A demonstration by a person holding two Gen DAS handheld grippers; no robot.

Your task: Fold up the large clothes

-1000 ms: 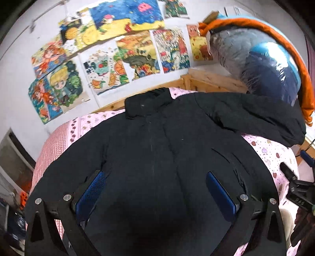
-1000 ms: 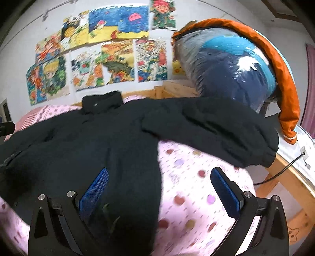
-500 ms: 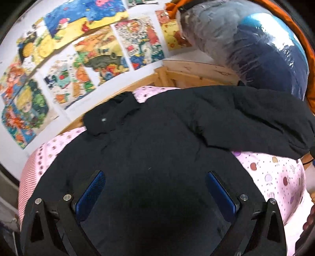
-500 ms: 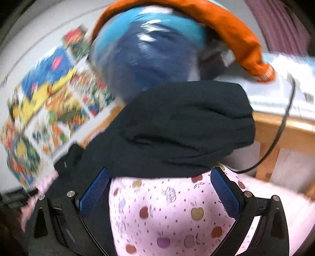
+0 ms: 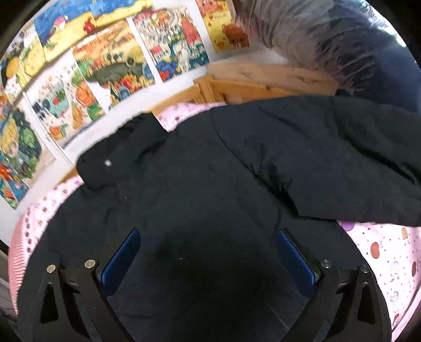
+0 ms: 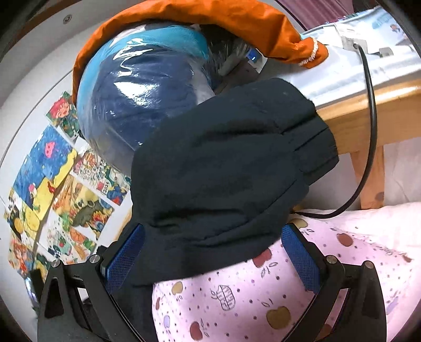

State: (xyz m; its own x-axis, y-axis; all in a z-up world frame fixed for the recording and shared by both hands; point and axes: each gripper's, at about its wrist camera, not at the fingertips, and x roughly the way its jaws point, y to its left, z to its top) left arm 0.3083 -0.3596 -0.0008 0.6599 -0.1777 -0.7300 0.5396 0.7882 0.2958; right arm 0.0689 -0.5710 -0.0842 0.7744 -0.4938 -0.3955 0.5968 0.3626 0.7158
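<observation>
A large black padded jacket (image 5: 200, 189) lies spread face up on a pink patterned bedsheet (image 5: 389, 252), collar (image 5: 115, 157) toward the wall. Its right sleeve (image 6: 226, 168) stretches out to the bed's side, cuff near the wooden frame. My left gripper (image 5: 208, 252) hovers open over the jacket's lower body, nothing between its blue pads. In the right wrist view my right gripper (image 6: 213, 250) stands open with the sleeve's lower edge lying between its fingers (image 6: 300, 252); the jaws are wide apart.
A big plastic-wrapped bundle of bedding (image 6: 147, 97) with an orange cover (image 6: 236, 21) sits behind the sleeve. A wooden frame (image 6: 368, 113) and a black cable (image 6: 371, 110) stand at the right. Colourful posters (image 5: 110, 65) cover the wall behind the bed.
My right gripper has swung right and closed in on the sleeve, which now fills its view between the fingers. My left gripper has moved forward and right over the jacket.
</observation>
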